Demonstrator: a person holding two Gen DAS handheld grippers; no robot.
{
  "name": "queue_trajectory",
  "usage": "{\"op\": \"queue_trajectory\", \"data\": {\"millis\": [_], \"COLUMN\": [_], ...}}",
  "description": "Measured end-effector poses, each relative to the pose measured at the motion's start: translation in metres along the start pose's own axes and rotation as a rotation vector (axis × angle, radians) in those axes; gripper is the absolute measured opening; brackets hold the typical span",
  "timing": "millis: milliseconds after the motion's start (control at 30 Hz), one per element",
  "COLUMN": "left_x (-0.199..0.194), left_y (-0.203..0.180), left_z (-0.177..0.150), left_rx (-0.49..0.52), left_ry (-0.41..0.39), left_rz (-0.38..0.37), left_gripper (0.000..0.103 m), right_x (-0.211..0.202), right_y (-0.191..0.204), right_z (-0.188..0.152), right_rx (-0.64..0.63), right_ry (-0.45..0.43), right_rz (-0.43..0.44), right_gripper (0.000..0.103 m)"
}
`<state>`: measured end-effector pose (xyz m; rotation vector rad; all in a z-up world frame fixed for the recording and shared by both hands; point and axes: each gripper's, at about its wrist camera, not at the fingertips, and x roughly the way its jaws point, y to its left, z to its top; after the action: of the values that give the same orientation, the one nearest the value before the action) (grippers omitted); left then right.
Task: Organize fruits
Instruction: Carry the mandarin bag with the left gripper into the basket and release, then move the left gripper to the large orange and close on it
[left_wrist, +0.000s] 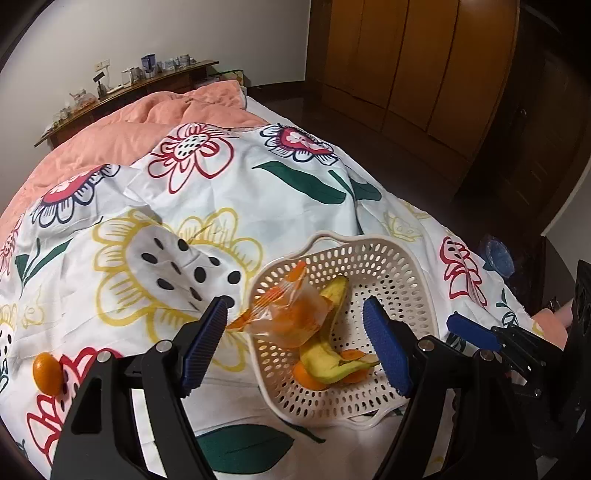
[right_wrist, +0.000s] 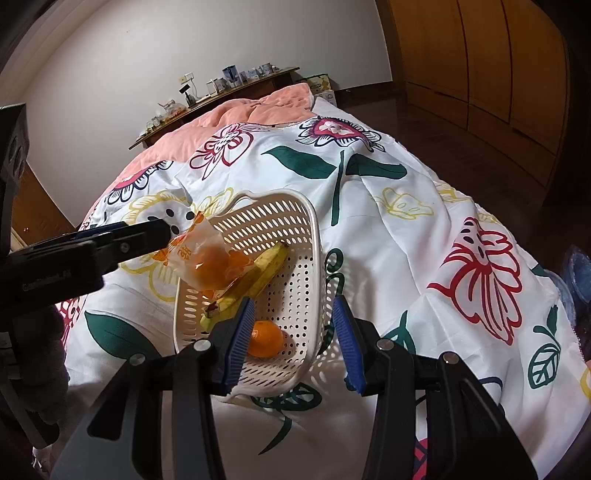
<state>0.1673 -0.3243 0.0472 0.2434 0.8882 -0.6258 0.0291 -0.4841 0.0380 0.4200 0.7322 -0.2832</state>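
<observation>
A cream perforated basket sits on the flowered bedspread. In it lie a yellow-green banana, a loose orange and a clear plastic bag of oranges that leans over the left rim. My left gripper is open, its fingers either side of the bag and banana above the basket. My right gripper is open, its fingers astride the basket's near right rim. Another orange lies on the bedspread at the left.
The bedspread covers a bed with a pink quilt behind. A wooden shelf with small items runs along the far wall. Wooden wardrobes and dark floor lie to the right. A blue object sits off the bed's right edge.
</observation>
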Motion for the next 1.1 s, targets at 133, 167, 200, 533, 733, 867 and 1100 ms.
{"op": "queue_trajectory", "data": {"millis": [133,167,200,533,733,867,1100], "left_x": [-0.008,-0.011,-0.015,-0.06,-0.096,-0.12,-0.145], "left_y": [0.008,0.011,0.014,0.047,0.077,0.099,0.134], "left_z": [-0.003,-0.004,-0.005,-0.017,-0.021,-0.025,-0.042], "left_rx": [-0.013,-0.019,-0.025,-0.084,-0.111,-0.14,-0.189], "left_ry": [-0.01,-0.015,-0.019,-0.073,-0.117,-0.15,-0.167], "left_rz": [0.011,0.013,0.014,0.052,0.099,0.126,0.188], "left_gripper": [0.077,0.077,0.077,0.08,0.083,0.083,0.086], "right_x": [-0.001,-0.001,-0.002,-0.01,-0.016,-0.019,-0.024], "right_y": [0.004,0.004,0.005,0.013,0.028,0.042,0.063], "right_z": [-0.001,-0.001,0.0,0.003,0.004,0.004,0.004], "right_rx": [-0.008,-0.008,-0.01,-0.014,-0.038,-0.06,-0.089], "right_ry": [0.002,0.002,0.001,-0.009,-0.015,-0.013,-0.01], "right_rz": [0.002,0.003,0.003,0.001,0.01,0.027,0.064], "right_gripper": [0.045,0.045,0.045,0.045,0.045,0.045,0.045]}}
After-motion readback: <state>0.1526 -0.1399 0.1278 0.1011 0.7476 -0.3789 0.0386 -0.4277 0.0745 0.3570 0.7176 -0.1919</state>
